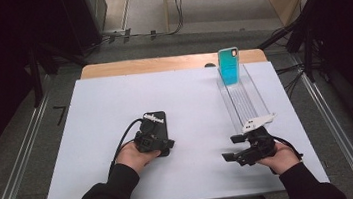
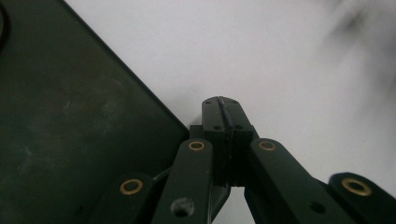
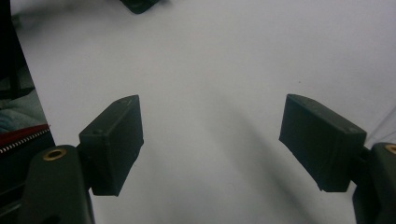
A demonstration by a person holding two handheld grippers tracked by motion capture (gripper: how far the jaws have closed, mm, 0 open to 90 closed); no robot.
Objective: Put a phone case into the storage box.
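Black phone, flat matte slab on my white board, left gripper jaws pressed together beside it, right gripper jaws spread, empty.

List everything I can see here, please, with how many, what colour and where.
Black phone: one, black, flat on the sheet beside the left gripper.
Teal phone: one, teal, upright at the rack's far end.
Rack: one, clear, right side of the sheet.
Sheet: one, white, covering the table.
Table: one, wooden, edge showing at the far side.
Left gripper: one, black, shut, next to the black phone.
Right gripper: one, black, open over the sheet.
Hands: two, dark sleeves, near edge.
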